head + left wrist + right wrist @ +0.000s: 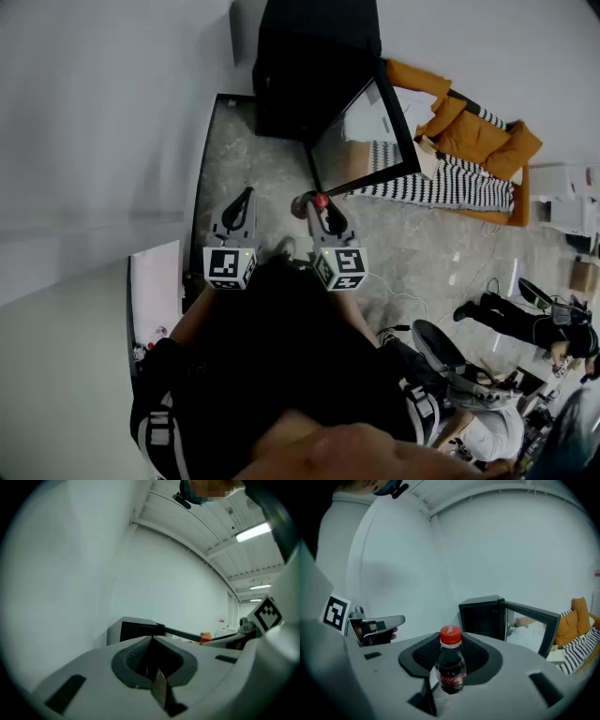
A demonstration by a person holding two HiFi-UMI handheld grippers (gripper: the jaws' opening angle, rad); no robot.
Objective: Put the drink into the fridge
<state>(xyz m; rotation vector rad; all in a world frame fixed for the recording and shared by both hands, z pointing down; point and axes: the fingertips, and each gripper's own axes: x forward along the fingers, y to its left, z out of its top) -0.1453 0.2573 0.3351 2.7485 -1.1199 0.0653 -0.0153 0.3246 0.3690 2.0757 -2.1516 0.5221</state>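
Note:
A small cola bottle (451, 670) with a red cap (321, 200) stands upright between the jaws of my right gripper (451, 654), which is shut on it. In the head view the right gripper (320, 208) is a short way in front of the black mini fridge (309, 84). The fridge's glass door (370, 141) is swung open to the right, and the dark inside (480, 618) faces me. My left gripper (246, 197) hangs level beside the right one, to its left. Its jaws (152, 638) meet at the tip with nothing between them.
A white wall runs along the left. An orange sofa with a striped blanket (469, 141) stands right of the fridge. A white cabinet (155, 291) is near my left side. A cable (403, 295) lies on the marble floor, and a seated person (525, 319) with gear is at right.

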